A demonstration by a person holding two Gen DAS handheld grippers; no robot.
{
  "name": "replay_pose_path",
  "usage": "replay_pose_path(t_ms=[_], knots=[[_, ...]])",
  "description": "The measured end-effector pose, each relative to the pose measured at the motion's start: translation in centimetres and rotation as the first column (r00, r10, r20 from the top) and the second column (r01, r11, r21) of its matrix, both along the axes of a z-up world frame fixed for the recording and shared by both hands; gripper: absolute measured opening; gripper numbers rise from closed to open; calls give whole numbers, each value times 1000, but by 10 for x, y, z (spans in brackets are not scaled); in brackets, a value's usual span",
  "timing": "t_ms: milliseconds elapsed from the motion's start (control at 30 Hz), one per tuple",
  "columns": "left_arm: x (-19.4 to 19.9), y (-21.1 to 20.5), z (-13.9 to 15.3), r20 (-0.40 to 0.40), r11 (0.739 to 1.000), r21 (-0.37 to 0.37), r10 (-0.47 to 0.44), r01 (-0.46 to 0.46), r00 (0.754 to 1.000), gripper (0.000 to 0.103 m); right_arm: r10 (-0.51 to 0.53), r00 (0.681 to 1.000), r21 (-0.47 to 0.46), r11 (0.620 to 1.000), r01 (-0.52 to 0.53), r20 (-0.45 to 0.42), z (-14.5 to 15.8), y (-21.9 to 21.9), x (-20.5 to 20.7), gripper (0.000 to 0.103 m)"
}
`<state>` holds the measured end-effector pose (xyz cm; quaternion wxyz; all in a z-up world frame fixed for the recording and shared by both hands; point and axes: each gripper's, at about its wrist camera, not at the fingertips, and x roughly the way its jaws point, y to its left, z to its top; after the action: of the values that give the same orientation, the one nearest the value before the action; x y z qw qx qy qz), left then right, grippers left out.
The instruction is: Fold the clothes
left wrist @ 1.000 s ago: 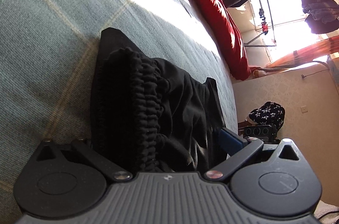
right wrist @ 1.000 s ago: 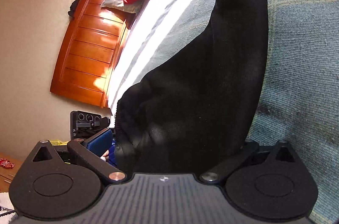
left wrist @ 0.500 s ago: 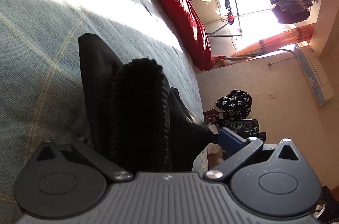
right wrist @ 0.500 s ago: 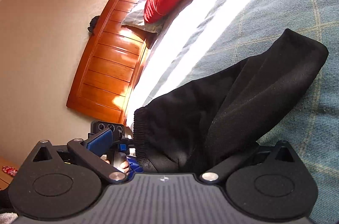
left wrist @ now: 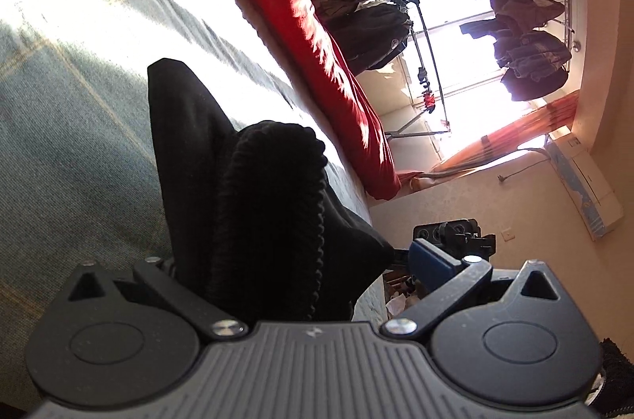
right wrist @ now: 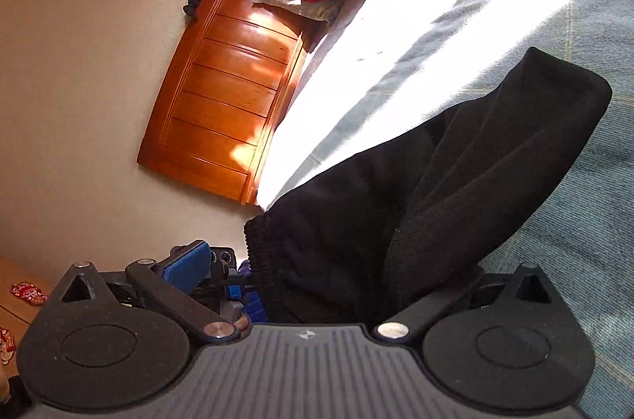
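A black garment [left wrist: 253,205] is bunched up between the fingers of the left gripper [left wrist: 301,272], its ribbed elastic waistband [left wrist: 277,173] raised in a hump right in front of the camera; only the blue pad [left wrist: 430,262] of one finger is seen, so how tightly the cloth is pinched cannot be told. In the right wrist view the same garment [right wrist: 436,189] is draped into the right gripper [right wrist: 317,284], whose grip is likewise hidden under the fabric. The far end of the cloth is laid on the grey-green checked bedspread [right wrist: 574,221], sunlit, with a red quilt [left wrist: 317,35] beyond.
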<state>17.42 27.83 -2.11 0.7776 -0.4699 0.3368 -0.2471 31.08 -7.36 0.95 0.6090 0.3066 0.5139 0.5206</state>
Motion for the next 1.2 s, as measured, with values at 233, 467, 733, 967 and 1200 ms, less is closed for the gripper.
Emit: replay_pose_path(t_ms=[233,467,733,967,1200], knots=[[-20,42,4,13,989,20,143,-144,990,102,154,988,-35,987,-154,-8,10,97,37,103],[-38,81,6,26,958,38,284,-285,958,102,305,952,-67,950,-304,10,27,211,72,103],[-48,117,3,36,916,34,399,-400,916,102,438,897,-131,894,-429,49,42,329,91,103],[-49,143,-3,41,880,16,474,-474,880,102,480,872,-155,872,-464,90,50,403,99,103],[-44,158,-8,46,871,22,490,-491,871,102,469,878,-195,873,-446,91,44,429,102,103]])
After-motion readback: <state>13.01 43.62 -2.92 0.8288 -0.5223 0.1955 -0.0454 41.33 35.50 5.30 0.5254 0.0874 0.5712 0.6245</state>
